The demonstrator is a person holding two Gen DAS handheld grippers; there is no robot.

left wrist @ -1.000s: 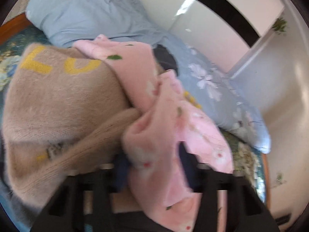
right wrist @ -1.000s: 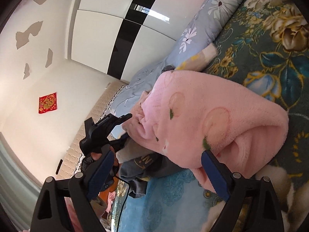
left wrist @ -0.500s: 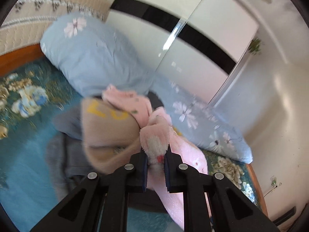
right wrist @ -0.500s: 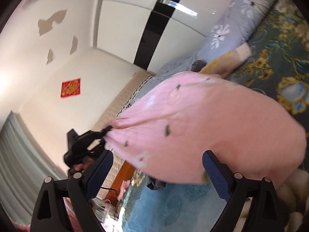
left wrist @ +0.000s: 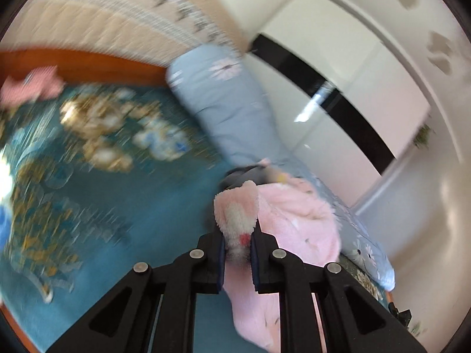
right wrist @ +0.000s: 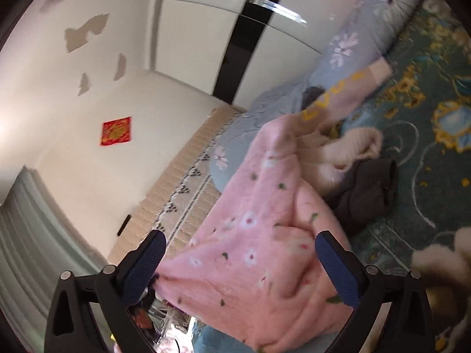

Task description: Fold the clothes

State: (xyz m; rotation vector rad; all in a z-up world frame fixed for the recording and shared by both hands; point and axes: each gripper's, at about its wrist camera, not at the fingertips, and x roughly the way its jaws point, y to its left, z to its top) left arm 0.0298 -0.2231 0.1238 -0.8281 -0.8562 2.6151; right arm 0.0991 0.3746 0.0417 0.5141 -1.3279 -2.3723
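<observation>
We work over a bed covered by a teal bedspread (left wrist: pixel 141 206) with gold and white flowers, blurred in the left wrist view. A padded beige headboard (left wrist: pixel 117 20) on an orange wooden frame runs along its far edge, and a long light-blue floral pillow (left wrist: pixel 229 108) lies against it. Beyond stands a glossy white wardrobe (left wrist: pixel 353 82) with a black stripe. In the right wrist view we see a cream wall with peeling paint patches and a red square paper decoration (right wrist: pixel 116 131) pasted on it.

Our left gripper (left wrist: pixel 238 244) has its jaws drawn nearly together on a fluffy corner of the pink floral fleece garment (left wrist: pixel 297 214); the rest of the garment trails off to the right and below the gripper. In the right wrist view that pink fleece (right wrist: pixel 259 253) stretches across the space between our right gripper's (right wrist: pixel 240 260) blue pads (right wrist: pixel 338 267), which stand wide apart; the cloth lies just beyond them, and we cannot tell whether it touches them.

Behind the pink fleece, a beige sweater with yellow lettering (right wrist: pixel 338 100) is heaped against the pillow, and a dark grey garment (right wrist: pixel 368 188) lies crumpled just beside it on the bedspread. Another pink cloth (left wrist: pixel 32 88) sits far off by the bed frame. A fuzzy cream item (right wrist: pixel 441 261) shows at the right edge, too blurred to name.
</observation>
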